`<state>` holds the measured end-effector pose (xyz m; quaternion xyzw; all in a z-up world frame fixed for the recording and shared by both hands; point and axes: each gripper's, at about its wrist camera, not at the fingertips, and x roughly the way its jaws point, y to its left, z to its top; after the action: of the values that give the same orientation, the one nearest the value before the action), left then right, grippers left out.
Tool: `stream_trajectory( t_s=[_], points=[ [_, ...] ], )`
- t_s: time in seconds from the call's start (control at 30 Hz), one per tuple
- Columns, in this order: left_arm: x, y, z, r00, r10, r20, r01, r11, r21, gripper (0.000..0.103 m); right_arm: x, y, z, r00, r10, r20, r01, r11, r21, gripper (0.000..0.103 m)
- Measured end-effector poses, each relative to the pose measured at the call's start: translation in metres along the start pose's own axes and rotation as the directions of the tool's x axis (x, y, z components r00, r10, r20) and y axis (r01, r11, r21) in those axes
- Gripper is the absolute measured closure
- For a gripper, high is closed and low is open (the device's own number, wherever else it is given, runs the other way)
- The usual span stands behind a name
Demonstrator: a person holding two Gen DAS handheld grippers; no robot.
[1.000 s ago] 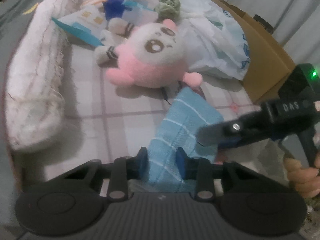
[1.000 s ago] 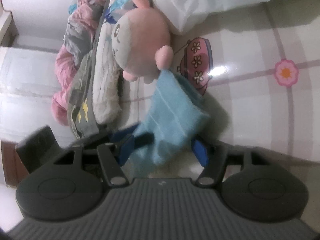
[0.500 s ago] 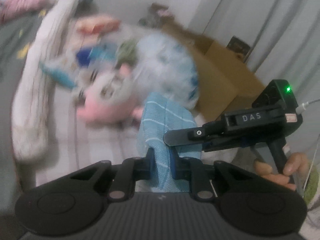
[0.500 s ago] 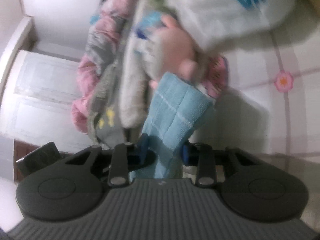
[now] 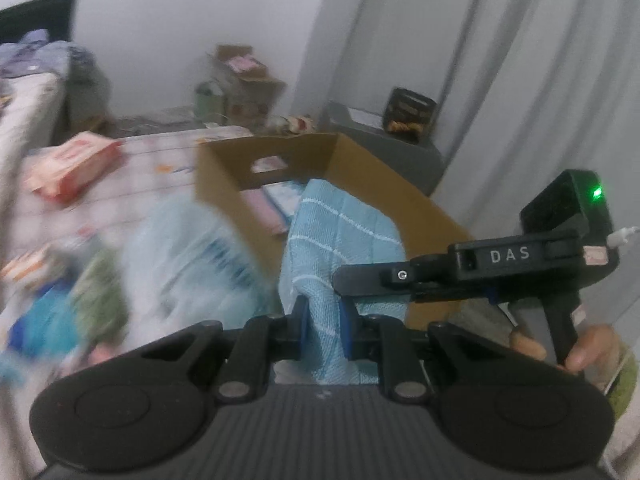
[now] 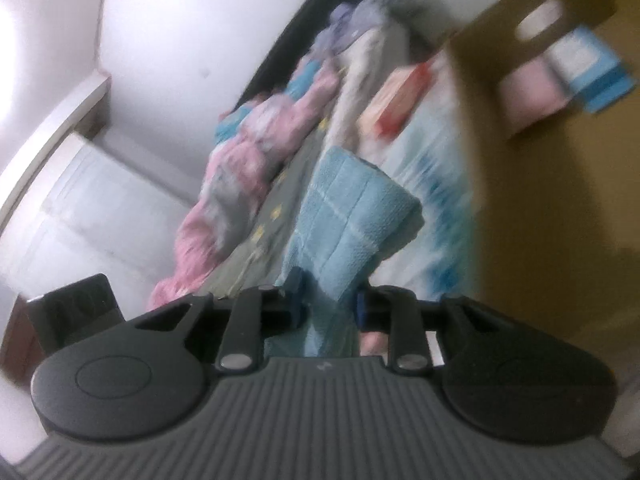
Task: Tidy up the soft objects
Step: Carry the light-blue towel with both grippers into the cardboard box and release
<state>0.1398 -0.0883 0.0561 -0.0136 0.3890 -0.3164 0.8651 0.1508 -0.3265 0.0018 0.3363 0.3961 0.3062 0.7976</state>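
Observation:
A light blue towel [image 5: 340,240] with thin white stripes hangs in the air, folded and held from two sides. My left gripper [image 5: 324,320] is shut on its lower edge, the blue pads pressing the cloth. My right gripper [image 6: 328,304] is shut on the same blue towel [image 6: 352,216]. In the left wrist view that right gripper [image 5: 348,278] reaches in from the right, a person's hand [image 5: 580,352] on its handle. Behind the towel stands an open cardboard box [image 5: 400,200] holding folded pink and blue cloths [image 6: 560,80].
A white plastic bag [image 5: 192,256] with blue print lies left of the box on the checked mat. An orange packet [image 5: 72,164] lies farther back. Blurred soft toys [image 5: 60,312] sit at the lower left. Bedding [image 6: 248,152] is piled along the wall, and grey curtains [image 5: 520,80] hang at the right.
Both grippers rose with the towel, lifting it off the mat. The right jaws closed onto it. The views swung away from the pink plush toward the cardboard box.

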Motion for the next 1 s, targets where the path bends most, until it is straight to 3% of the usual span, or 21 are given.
stream_trajectory(
  t_s=[0.1, 0.2, 0.4, 0.5, 0.67, 0.87, 0.93, 1.0],
  points=[
    [0.053, -0.01, 0.039, 0.999, -0.021, -0.031, 0.021, 1.0, 0.002, 0.085, -0.012, -0.022, 0.05, 0.994, -0.107, 0.022, 0.107, 0.994, -0.019, 0.082],
    [0.112, -0.018, 0.077, 0.997, -0.03, -0.069, 0.029, 0.999, -0.016, 0.084, -0.02, -0.044, 0.1, 0.975, -0.22, 0.033, 0.221, 0.974, -0.043, 0.083],
    [0.208, -0.023, 0.123, 0.99, -0.014, -0.139, 0.012, 1.0, -0.02, 0.074, -0.013, -0.09, 0.191, 0.904, -0.427, 0.028, 0.427, 0.896, -0.121, 0.085],
    [0.243, -0.02, 0.139, 0.984, 0.01, -0.176, -0.009, 1.0, 0.009, 0.07, 0.004, -0.109, 0.225, 0.855, -0.517, 0.021, 0.512, 0.838, -0.188, 0.086],
    [0.259, 0.006, 0.145, 0.979, 0.027, -0.201, -0.037, 0.998, -0.048, 0.068, 0.036, -0.139, 0.261, 0.778, -0.628, -0.01, 0.595, 0.743, -0.305, 0.088],
    [0.25, 0.034, 0.149, 0.98, 0.07, -0.185, -0.087, 0.992, -0.089, 0.068, 0.082, -0.148, 0.272, 0.693, -0.72, 0.021, 0.657, 0.619, -0.43, 0.088],
    [0.246, 0.04, 0.15, 0.981, 0.074, -0.179, -0.094, 0.99, -0.106, 0.068, 0.088, -0.146, 0.272, 0.68, -0.732, 0.039, 0.667, 0.595, -0.448, 0.088],
    [0.24, 0.043, 0.152, 0.982, 0.08, -0.17, -0.1, 0.989, -0.112, 0.066, 0.092, -0.145, 0.273, 0.68, -0.731, 0.06, 0.671, 0.587, -0.452, 0.088]
  ],
)
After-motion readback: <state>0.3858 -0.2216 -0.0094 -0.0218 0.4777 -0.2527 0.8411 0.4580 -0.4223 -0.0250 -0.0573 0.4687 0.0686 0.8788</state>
